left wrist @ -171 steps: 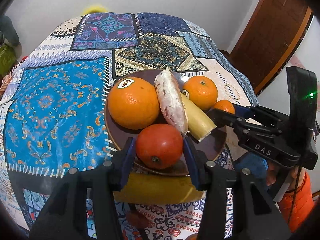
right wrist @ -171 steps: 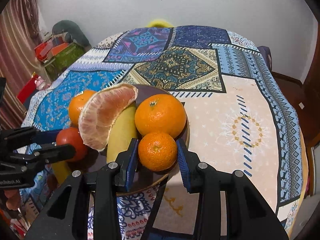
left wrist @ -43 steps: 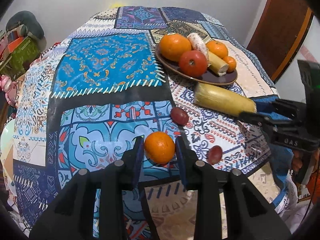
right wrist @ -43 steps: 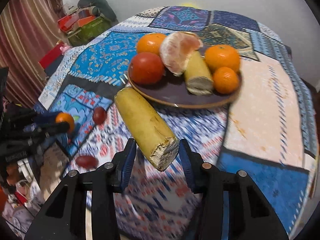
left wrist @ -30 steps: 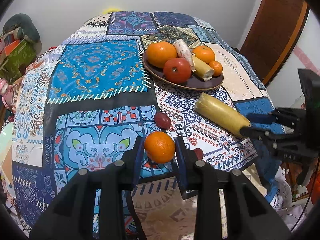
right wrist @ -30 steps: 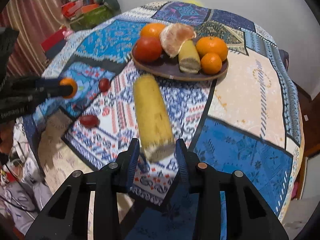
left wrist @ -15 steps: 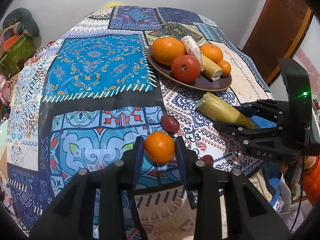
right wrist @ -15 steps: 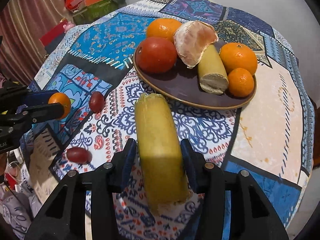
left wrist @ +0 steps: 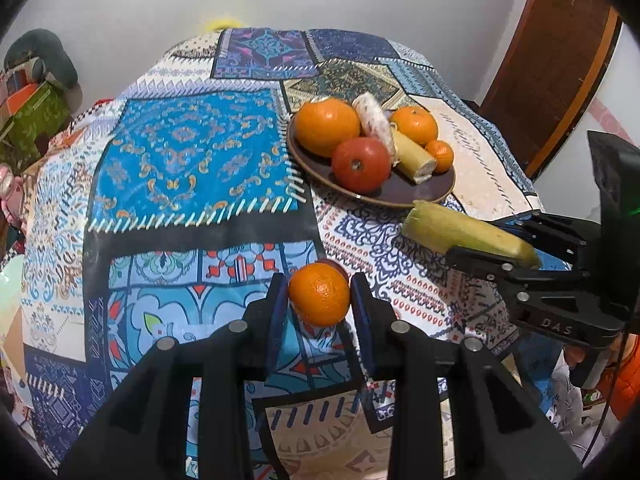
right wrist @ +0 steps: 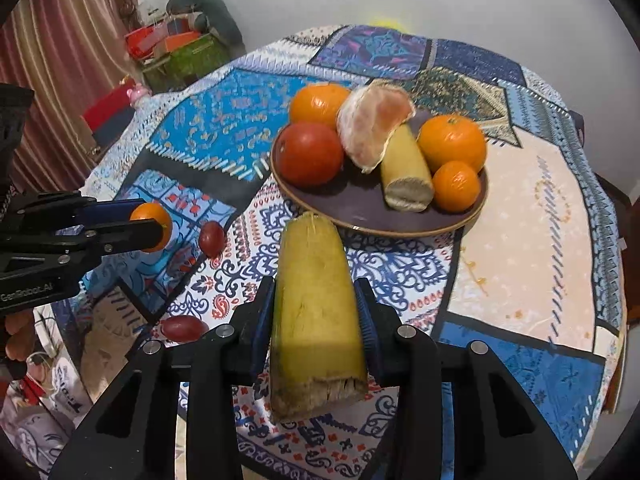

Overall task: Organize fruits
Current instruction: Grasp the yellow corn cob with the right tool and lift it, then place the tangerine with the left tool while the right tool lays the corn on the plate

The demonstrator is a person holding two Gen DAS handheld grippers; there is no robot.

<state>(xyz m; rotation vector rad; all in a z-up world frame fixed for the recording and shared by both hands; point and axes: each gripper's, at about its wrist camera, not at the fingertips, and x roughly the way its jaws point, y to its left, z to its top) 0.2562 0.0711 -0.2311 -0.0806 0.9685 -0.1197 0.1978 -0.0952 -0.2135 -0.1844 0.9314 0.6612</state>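
Round surface (right wrist: pixel 532 240) draped in a blue patchwork-print cloth carries the landmark: a dark brown round plate (right wrist: pixel 360 208). On the plate lie two large oranges, a red tomato (right wrist: pixel 310 154), a peeled pale grapefruit segment (right wrist: pixel 374 120), a short banana piece and one small orange. Just short of the plate's near rim, the right gripper (right wrist: pixel 316 320) holds a thick yellow cut banana section (right wrist: pixel 316 304) clear of the cloth; its fingers are closing, pads pressed on the peel. Left of the plate, well apart, the left gripper (left wrist: pixel 320 300) pinches a small orange mandarin (left wrist: pixel 319 294). Two dark red grapes (right wrist: pixel 212 238) lie on the cloth between mandarin and plate.
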